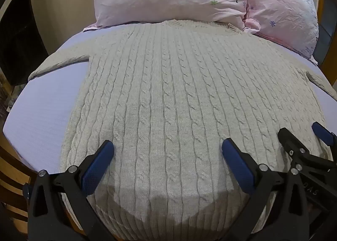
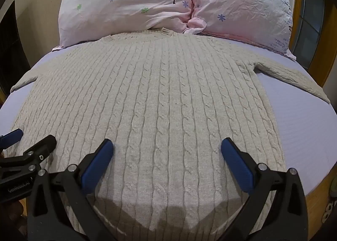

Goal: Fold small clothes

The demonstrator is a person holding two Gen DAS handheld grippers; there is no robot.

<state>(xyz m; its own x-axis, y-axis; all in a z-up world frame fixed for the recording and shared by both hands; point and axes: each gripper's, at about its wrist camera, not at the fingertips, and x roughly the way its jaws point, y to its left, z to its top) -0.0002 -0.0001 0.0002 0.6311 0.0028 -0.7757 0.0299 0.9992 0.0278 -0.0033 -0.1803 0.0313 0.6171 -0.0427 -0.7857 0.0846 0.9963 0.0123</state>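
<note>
Sweater [image 1: 164,93] hem lies directly under both pairs of fingers, and that is the relation the fold turns on: the garment's long axis runs from the hem at 6 o'clock up to the collar at 12 o'clock, straight along the line both grippers point.

Left gripper [image 1: 168,152] has its fingers [image 1: 99,165] spread wide, released, holding nothing; the blue pads hover over or just graze the knit near the hem, and contact cannot be told for sure. Right gripper [image 2: 167,152] matches it, fingers [image 2: 237,165] equally spread and empty, just beside the left one, which shows at 9 o'clock in the right wrist view. Both look about equally near the hem, left toward the left corner, right toward the right.

Outward, the cable-knit body lies flat, front or back up I cannot tell, on the lilac bed [image 2: 299,127]. One sleeve [image 1: 59,61] stretches toward 10 o'clock, the other sleeve [image 2: 290,78] toward 2 o'clock. Collar touches the pink pillows [image 2: 130,9] at 12 o'clock.
</note>
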